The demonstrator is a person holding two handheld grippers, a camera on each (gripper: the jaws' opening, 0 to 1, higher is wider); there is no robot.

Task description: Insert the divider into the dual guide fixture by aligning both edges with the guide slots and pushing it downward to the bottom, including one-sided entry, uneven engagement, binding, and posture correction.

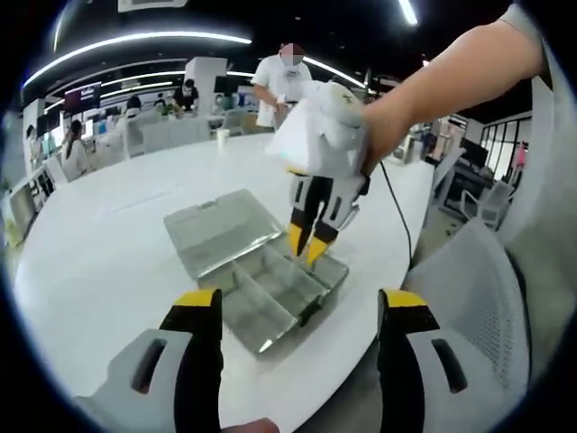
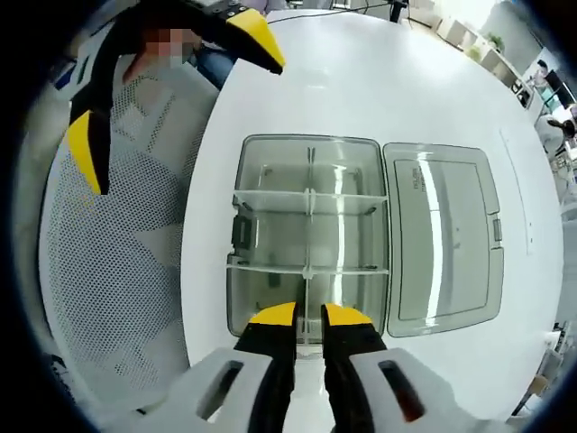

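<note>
Your right gripper [image 2: 308, 316] is the one over the work: its yellow-tipped fingers [image 2: 270, 317] stand nearly together at the near end of the clear plastic compartment box [image 2: 270, 162], straddling the thin clear centre divider [image 2: 309, 216] that runs straight away from them. I judge they are clamped on that divider's near end, but the plastic is transparent and the contact is hard to make out, so treat that as likely, not certain.

The relation that matters is this: the divider's long axis lies directly ahead of your right fingers, along the box's length, crossing the two clear crosswise partitions [image 2: 306, 200]. The guide slots sit at the two ends of that line, one just under your fingertips and one at the far wall. From here the near edge is in your hold and the far edge is well away, so a one-sided, tilted entry is the risk; keep the divider level as you press down.

The box's hinged clear lid [image 2: 442, 239] lies open flat to the right of your fingers on the round white table [image 2: 361, 81].

Your left gripper [image 1: 297, 311] hangs well back from the box, fingers wide apart and holding nothing. It is the farther hand, free to steady the box.
</note>
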